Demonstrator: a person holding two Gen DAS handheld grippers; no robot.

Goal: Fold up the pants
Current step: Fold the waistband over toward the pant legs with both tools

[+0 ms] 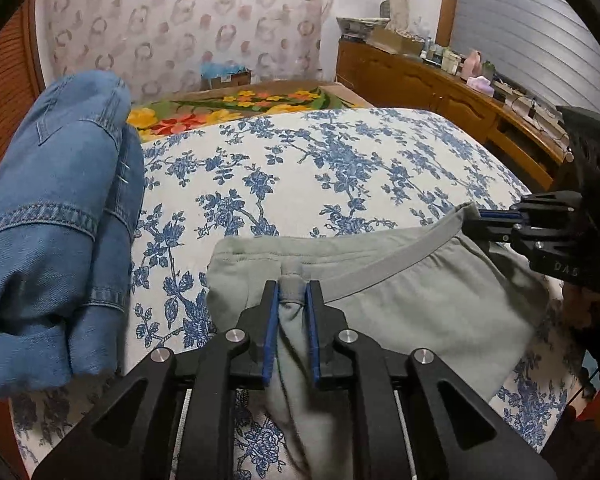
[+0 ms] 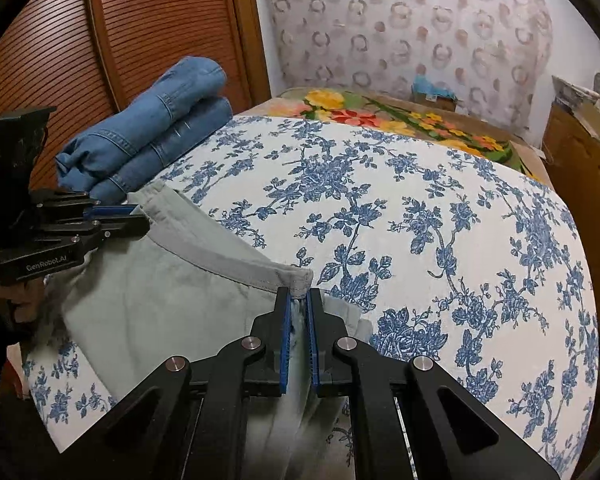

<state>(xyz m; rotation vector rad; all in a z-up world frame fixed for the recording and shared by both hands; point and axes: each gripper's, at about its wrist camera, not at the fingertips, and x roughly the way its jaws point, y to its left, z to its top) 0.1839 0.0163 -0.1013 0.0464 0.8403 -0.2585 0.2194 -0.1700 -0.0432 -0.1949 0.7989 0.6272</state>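
Left gripper (image 1: 292, 286): jaws clamped on the waistband of the grey-green pants (image 1: 420, 308), a bunched fold of fabric pinched between the blue pads (image 1: 274, 320). Cloth hangs down between the fingers toward the camera.

Right gripper (image 2: 299, 294): jaws likewise clenched on the waistband, at its other end; corner of the band sticks up just past the fingertips. Fabric trails down between its pads (image 2: 286, 340).

Between the two tongs the waistband runs as a slack, slightly sagging band; body of the pants spreads below it over the near edge of the bed. From the left wrist view the right gripper shows at the far right, biting the band's corner; from the right wrist view the left gripper (image 2: 140, 216) sits at the far left, doing the same.

Beyond the tongs: blue-flowered white bedspread (image 2: 440, 220), bare of other items ahead of the right gripper. Left of the left gripper, near but apart from the pants, a folded stack of blue jeans (image 1: 56, 220) at the bed's edge. Further out, a bright floral blanket (image 1: 236, 104) at the far end of the bed, patterned wall behind. Wooden slatted door (image 2: 60, 40) past the jeans; wooden dresser (image 1: 440, 84) with clutter on top, off to the right of the right gripper.
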